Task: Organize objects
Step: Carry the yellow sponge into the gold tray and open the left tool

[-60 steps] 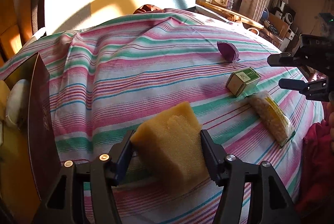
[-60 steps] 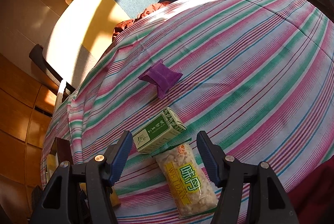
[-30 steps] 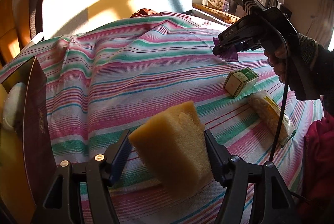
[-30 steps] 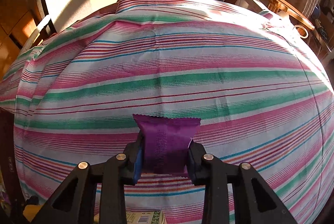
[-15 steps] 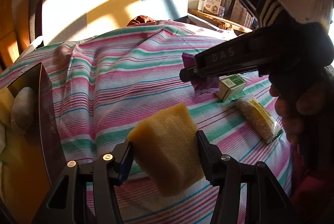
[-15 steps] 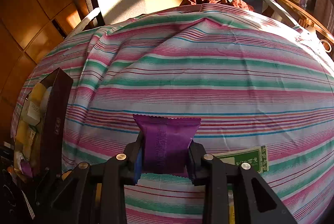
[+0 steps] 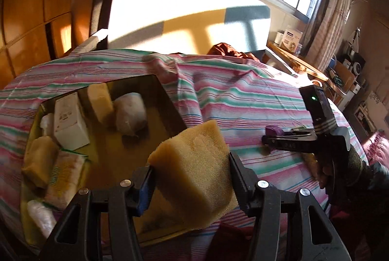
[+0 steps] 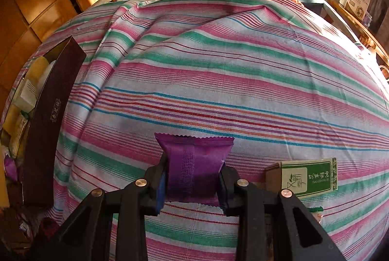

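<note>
My left gripper is shut on a yellow sponge block, held in the air above the right edge of an open dark box. The box holds several things: a white carton, yellow sponges and wrapped packets. My right gripper is shut on a purple snack packet above the striped bedcover. The left wrist view shows that gripper from the side at the right, with a hand on its handle. A green tea carton lies just right of it.
The dark box stands at the far left in the right wrist view. A chair back and a sunlit cushion stand behind the bed. A wooden shelf with boxes runs along the right wall under the window.
My left gripper closed on the sponge, lifted it and carried it left over the box. My right gripper took the purple packet up and moved it left, past the green carton.
</note>
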`<state>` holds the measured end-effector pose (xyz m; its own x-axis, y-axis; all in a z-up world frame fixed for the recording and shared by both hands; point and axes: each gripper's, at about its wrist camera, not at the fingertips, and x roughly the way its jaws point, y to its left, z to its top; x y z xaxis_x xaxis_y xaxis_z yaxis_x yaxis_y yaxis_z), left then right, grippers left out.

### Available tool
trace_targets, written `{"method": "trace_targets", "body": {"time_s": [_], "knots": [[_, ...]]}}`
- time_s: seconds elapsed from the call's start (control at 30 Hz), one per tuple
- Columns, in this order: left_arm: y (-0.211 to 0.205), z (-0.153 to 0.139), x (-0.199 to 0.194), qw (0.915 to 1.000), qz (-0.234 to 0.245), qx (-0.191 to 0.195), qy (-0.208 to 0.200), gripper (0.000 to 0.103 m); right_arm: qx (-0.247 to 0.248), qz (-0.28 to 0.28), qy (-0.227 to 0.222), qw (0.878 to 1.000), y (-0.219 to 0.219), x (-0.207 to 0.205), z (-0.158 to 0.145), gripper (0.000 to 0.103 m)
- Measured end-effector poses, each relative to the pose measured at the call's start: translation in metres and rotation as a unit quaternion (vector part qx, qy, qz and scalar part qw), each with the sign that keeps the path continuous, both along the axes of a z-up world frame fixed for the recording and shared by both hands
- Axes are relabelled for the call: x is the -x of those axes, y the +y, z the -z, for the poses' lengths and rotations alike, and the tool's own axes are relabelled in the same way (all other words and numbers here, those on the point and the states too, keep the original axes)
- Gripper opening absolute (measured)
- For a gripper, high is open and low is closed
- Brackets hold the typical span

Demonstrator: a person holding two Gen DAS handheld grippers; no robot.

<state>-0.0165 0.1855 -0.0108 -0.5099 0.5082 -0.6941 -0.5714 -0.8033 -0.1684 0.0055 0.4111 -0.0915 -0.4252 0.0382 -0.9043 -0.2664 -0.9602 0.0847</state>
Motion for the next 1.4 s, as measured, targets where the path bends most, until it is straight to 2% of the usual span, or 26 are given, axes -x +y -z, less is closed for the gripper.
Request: {"method": "trace_targets", "body": {"time_s": [0.2, 0.4, 0.93, 1.1, 1.23, 1.4], "knots": [[-0.066, -0.005, 0.03, 0.9918, -0.117, 0.042, 0.031, 0.057, -0.002, -0.005, -0.003, 1.0, -0.001, 0.0, 0.001, 0.033], [-0.093, 0.002, 0.042, 0.9855, -0.155, 0.061, 0.031, 0.058, -0.015, -0.011, -0.002, 1.0, -0.005, 0.0, 0.001, 0.033], [-0.075, 0.021, 0.066, 0.9892, -0.129, 0.07, -0.006, 0.058, -0.028, -0.021, -0.001, 0.999, -0.009, 0.002, 0.002, 0.033], [-0.067, 0.037, 0.087, 0.99, -0.113, 0.062, -0.058, 0.058, -0.029, -0.021, -0.002, 0.999, -0.009, 0.002, 0.002, 0.033], [-0.059, 0.057, 0.115, 0.9848, -0.101, 0.053, -0.131, 0.058, -0.029, -0.021, -0.001, 0.999, -0.009, 0.002, 0.002, 0.033], [-0.043, 0.072, 0.142, 0.9797, -0.107, 0.073, -0.153, 0.059, -0.029, -0.021, -0.002, 0.999, -0.009, 0.003, 0.002, 0.033]]}}
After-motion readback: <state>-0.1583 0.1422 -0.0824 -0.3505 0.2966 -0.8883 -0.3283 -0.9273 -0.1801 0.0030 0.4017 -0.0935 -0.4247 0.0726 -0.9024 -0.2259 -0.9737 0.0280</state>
